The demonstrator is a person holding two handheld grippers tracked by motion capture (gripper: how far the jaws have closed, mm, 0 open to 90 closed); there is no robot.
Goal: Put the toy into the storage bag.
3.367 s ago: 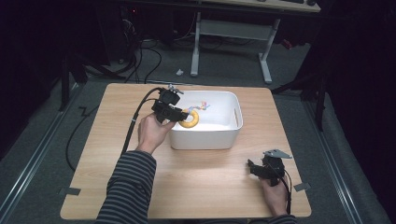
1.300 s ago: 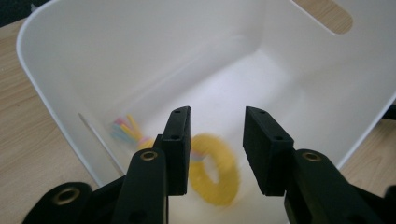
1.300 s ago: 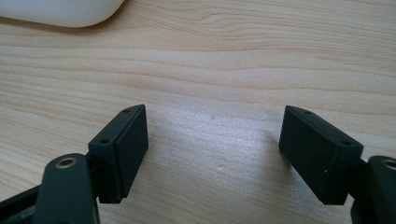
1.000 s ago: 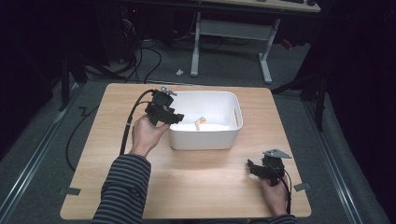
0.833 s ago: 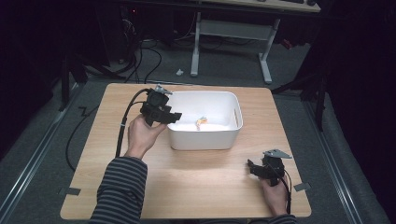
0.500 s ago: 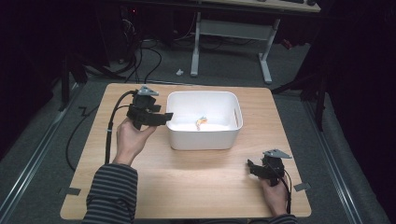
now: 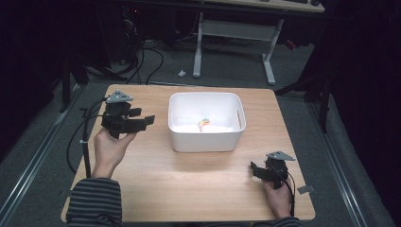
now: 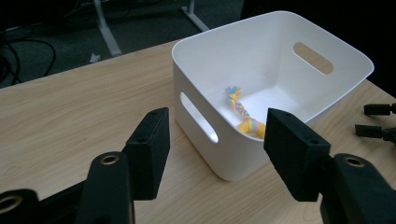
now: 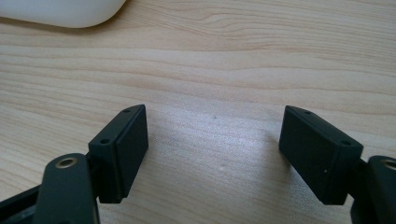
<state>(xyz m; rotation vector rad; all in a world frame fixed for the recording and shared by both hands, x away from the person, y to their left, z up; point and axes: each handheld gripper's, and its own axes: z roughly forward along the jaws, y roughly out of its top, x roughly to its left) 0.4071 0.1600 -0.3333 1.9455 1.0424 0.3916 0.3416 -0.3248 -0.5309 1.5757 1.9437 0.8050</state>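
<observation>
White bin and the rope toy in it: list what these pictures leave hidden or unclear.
- Rope toy: left gripper view, lower end behind the white bin's near rim.
- Rope toy, high view: too small to show its braid.
- White bin, right gripper view: cut off by the top edge.
- Bin floor, high view: near part hidden by the front wall.

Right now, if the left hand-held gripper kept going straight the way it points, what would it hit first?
Probably the white plastic bin: the left hand-held gripper, jaws open and empty, aims at its near corner and handle slot. The braided rope toy lies inside, behind that wall. Depth is hard to judge.
</observation>
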